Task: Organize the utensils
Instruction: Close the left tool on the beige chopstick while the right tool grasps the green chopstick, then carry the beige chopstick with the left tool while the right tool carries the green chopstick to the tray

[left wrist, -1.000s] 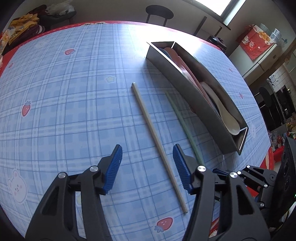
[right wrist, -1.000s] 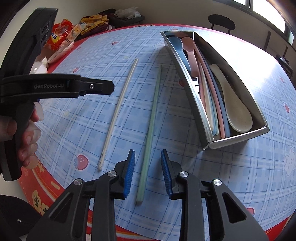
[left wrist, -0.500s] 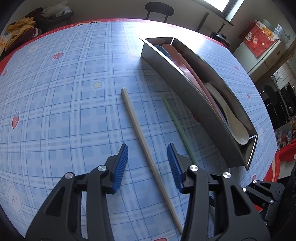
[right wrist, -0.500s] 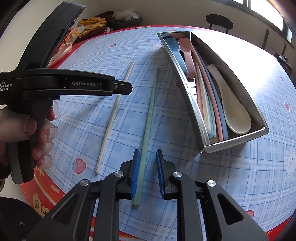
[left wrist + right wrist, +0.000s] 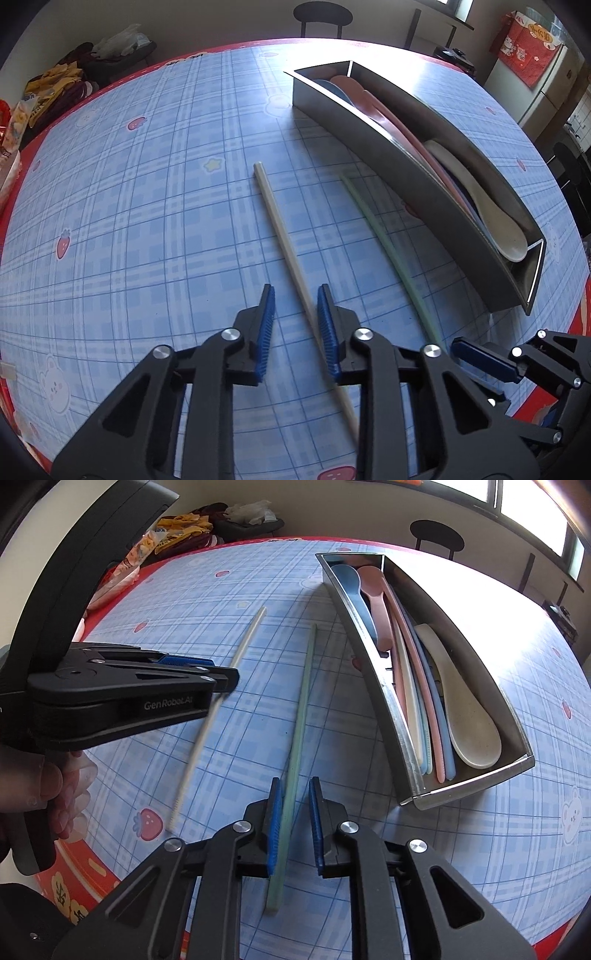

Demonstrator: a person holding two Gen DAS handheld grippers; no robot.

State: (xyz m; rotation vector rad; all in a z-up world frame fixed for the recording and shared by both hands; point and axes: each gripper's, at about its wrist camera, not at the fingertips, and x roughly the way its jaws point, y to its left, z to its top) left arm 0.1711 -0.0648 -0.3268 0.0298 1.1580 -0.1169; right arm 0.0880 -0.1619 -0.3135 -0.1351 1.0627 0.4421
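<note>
**Both grippers close in on a chopstick each**

Left wrist view: the left gripper (image 5: 294, 295) tilts steeply down over the table (image 5: 147, 206), its jaws having just been closing around the cream chopstick (image 5: 282, 240). The stick touches the right blue pad; a gap shows at the left pad, so the jaws are not yet clamped. The chopstick lies flat, running diagonally away from the camera. The green chopstick (image 5: 384, 236) lies beside it, apart, and nearer the metal tray (image 5: 406, 173). The tray holds spoons and sticks. Open checked cloth spreads to the left; the red table edge lies close on the right.

Right wrist view: the right gripper (image 5: 295, 786) points down at the green chopstick (image 5: 301, 716), jaws just closing. The stick rests against the left pad, with a gap at the right pad. A hand (image 5: 55, 786) holds the left gripper (image 5: 221, 677) over the blurred cream chopstick (image 5: 207, 731). The tray (image 5: 384, 686) sits just right of the green stick; the near table edge is close.
</note>
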